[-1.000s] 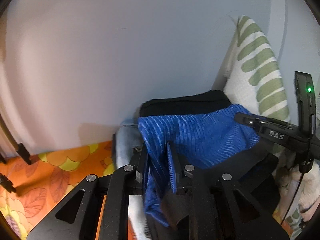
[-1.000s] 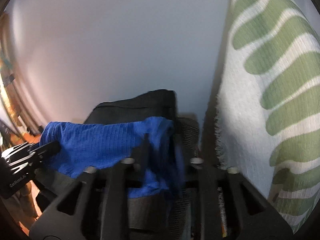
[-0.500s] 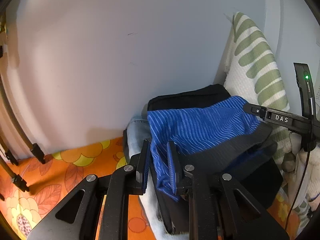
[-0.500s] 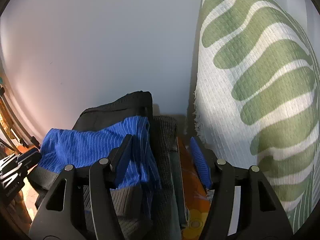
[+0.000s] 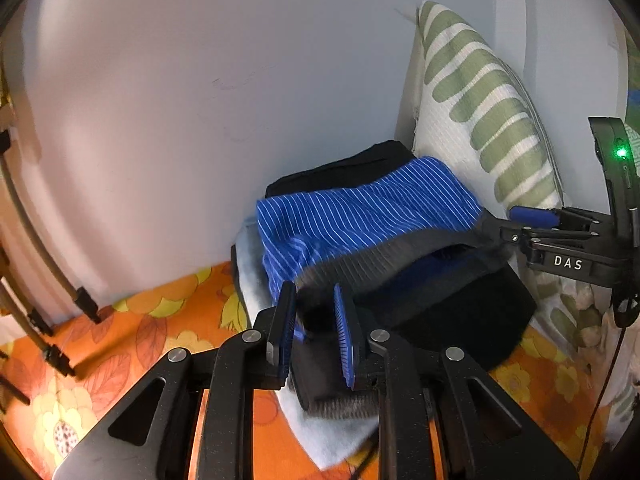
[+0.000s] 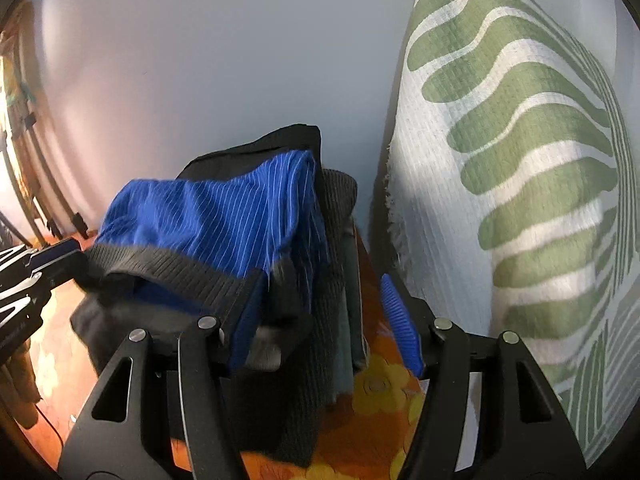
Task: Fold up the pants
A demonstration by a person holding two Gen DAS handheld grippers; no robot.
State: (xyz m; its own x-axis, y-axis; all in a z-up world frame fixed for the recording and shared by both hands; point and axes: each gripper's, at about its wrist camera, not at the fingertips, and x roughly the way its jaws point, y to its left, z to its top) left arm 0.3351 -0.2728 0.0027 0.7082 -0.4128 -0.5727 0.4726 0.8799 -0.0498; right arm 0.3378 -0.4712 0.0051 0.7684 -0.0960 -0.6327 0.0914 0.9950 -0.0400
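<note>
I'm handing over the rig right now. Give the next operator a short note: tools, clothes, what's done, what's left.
Left tool: open, its fingers either side of the grey waistband; no firm grip visible.
Right tool: open wide, holding nothing, at the pile's right end beside the green-patterned pillow.
Blue striped pants: folded, on top of the clothes pile on the orange floral sheet, against the wall.
Done: pants folded and placed.
Left: probably back both tools away and check the fold holds.
</note>
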